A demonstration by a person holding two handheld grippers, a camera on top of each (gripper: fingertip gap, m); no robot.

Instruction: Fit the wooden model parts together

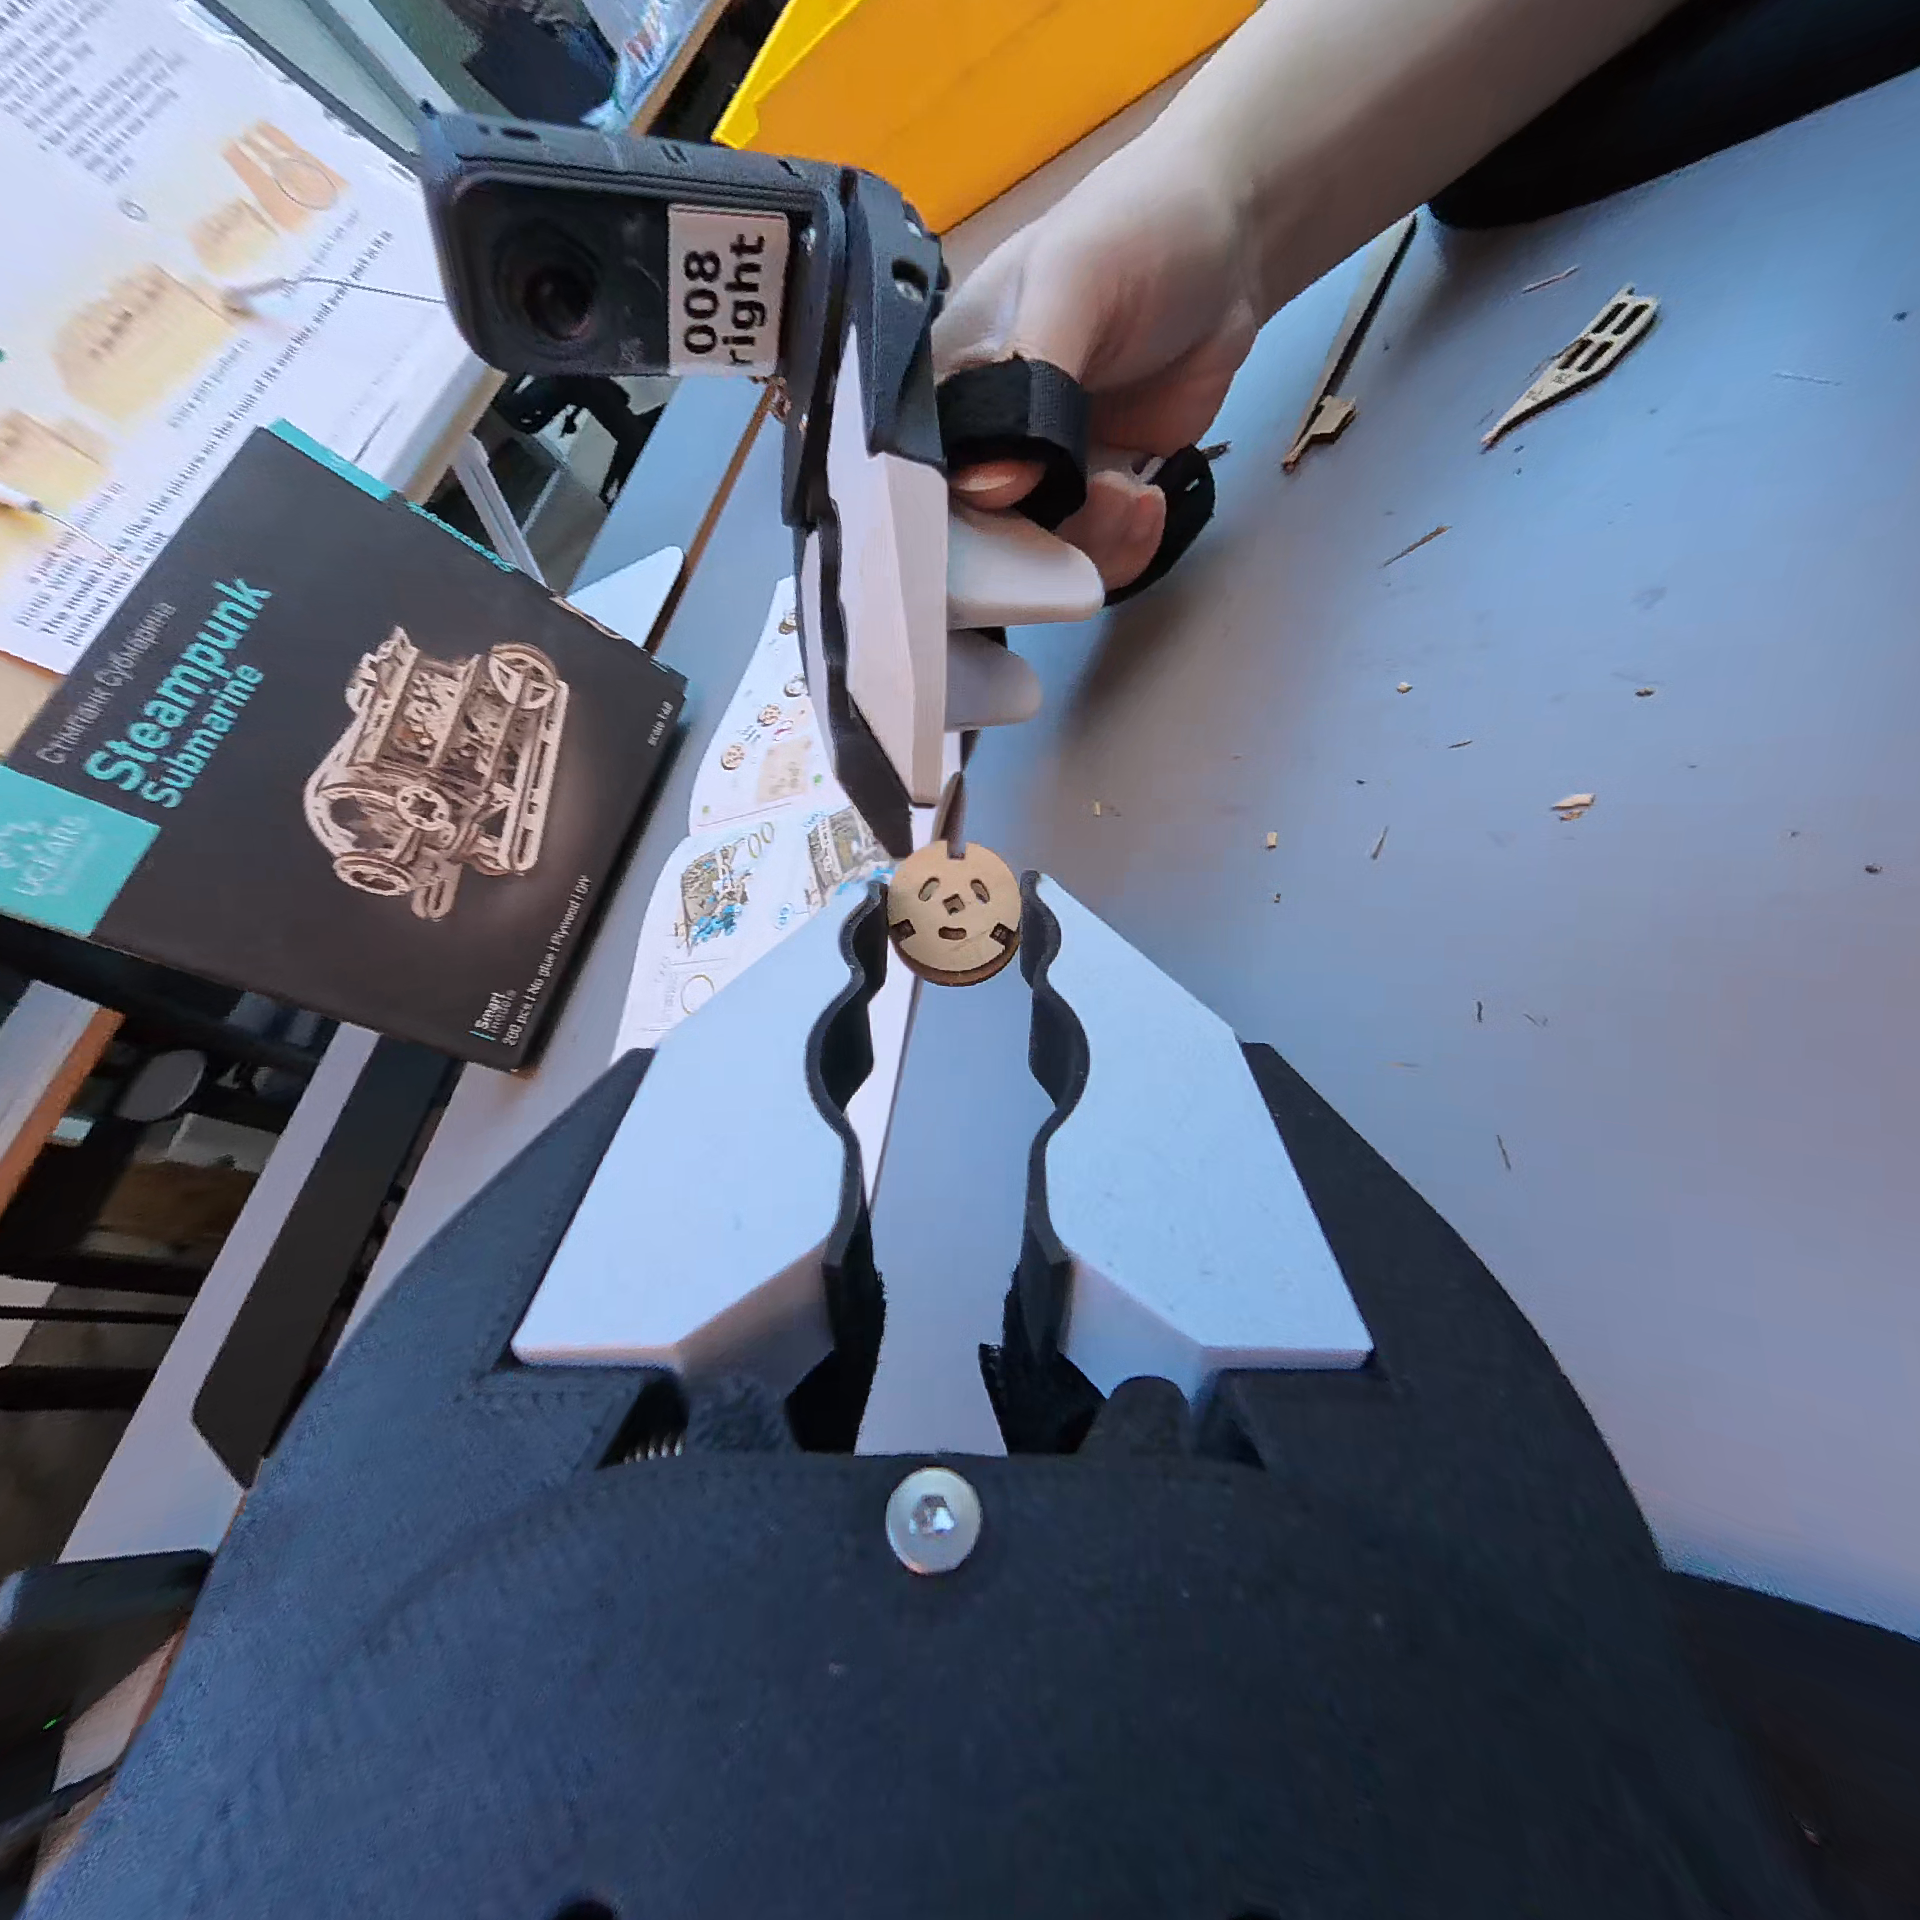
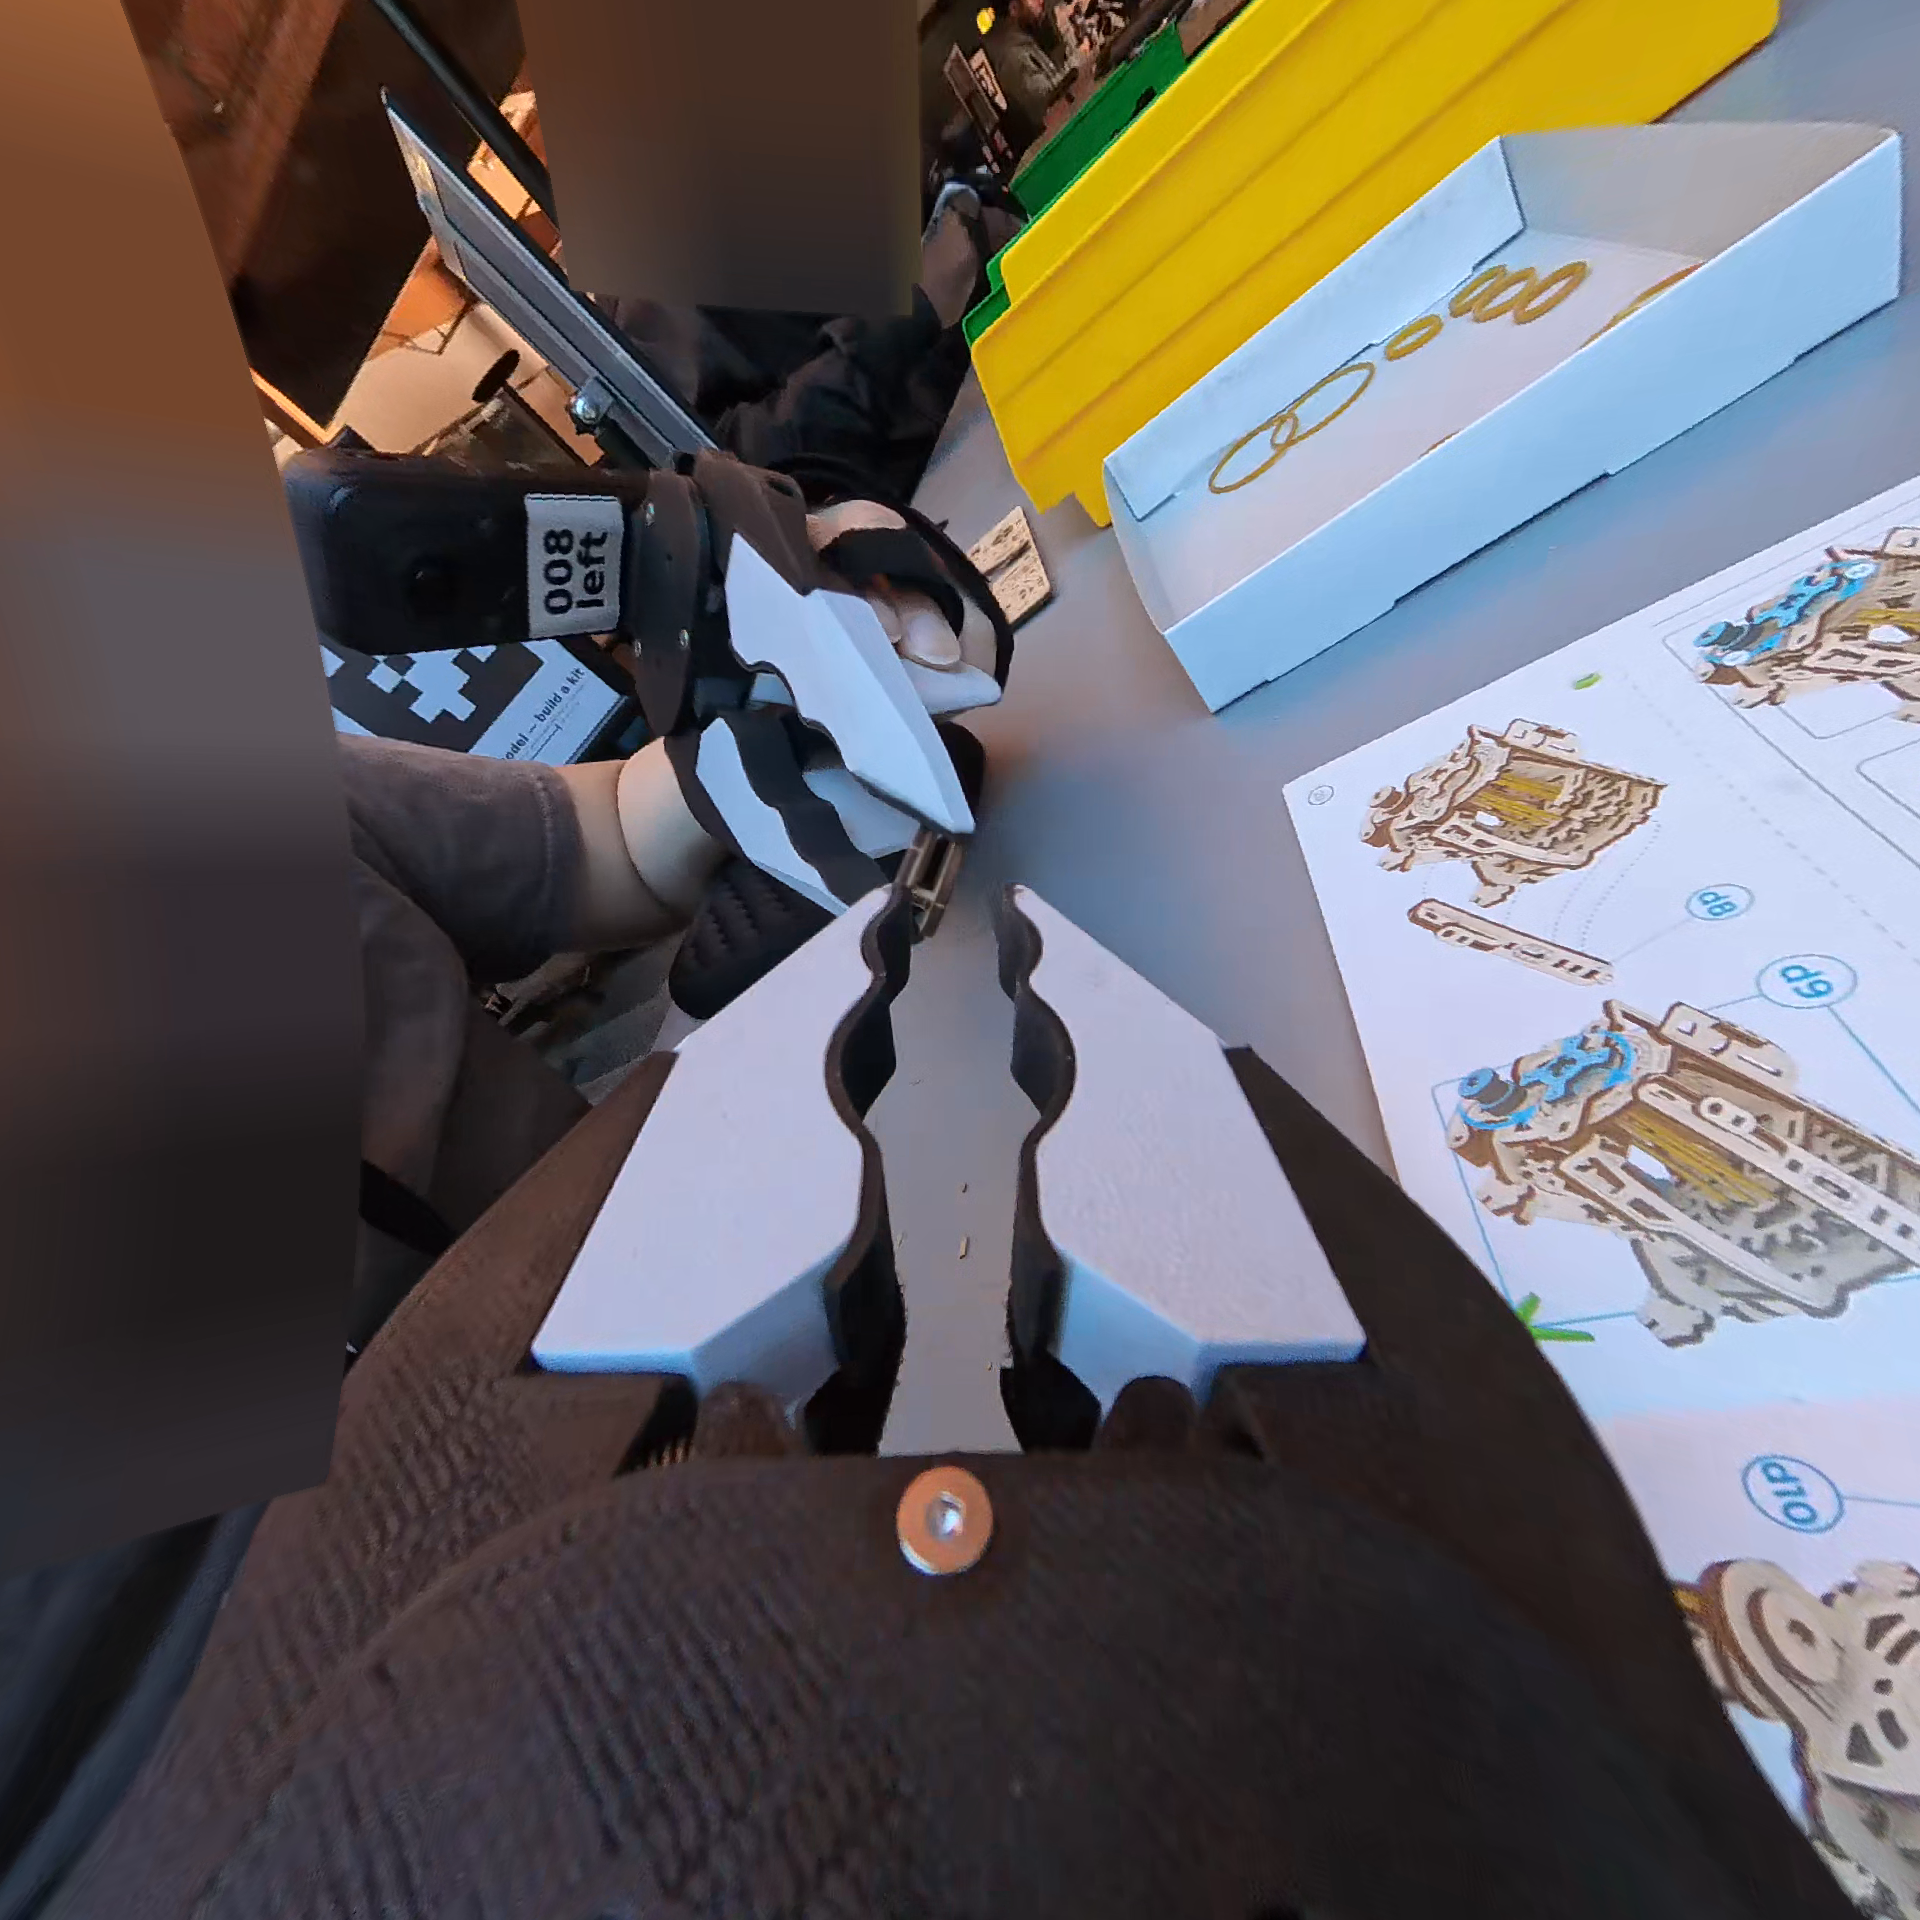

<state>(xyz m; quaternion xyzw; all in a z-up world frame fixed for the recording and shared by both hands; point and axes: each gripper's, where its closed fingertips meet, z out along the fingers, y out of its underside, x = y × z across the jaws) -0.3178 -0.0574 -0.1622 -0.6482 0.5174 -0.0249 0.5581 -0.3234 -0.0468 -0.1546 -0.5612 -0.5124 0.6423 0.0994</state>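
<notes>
While the left gripper (image 1: 954, 925) pinches a small round wooden disc (image 1: 954, 923) between its fingertips at the centre of the left wrist frame, the right gripper (image 1: 940, 821) comes down from above, its tips just at the disc's top edge, where a thin dark sliver of a part seems to meet a notch; whether the right jaws actually hold that sliver cannot be told. In the right wrist view the right gripper's (image 2: 951, 904) jaws stand narrowly apart, the disc (image 2: 928, 883) edge-on by the left fingertip, clamped in the left gripper (image 2: 925, 847).

The build looks to be at an early stage: only this small joint is in hand and appears not yet seated. Loose wooden rings (image 2: 1522, 291) lie in a white box tray (image 2: 1351, 582) at upper right, an instruction sheet (image 2: 1621, 1039) fills the right edge, and offcuts, among them a slotted wooden scrap (image 1: 1574, 364), lie on the grey table (image 1: 1558, 935) at upper right of the left view. The kit's dark box (image 1: 343, 758) rests at left, yellow bins (image 2: 1195, 281) behind the tray. Most of the model remains to be assembled, by these frames.
</notes>
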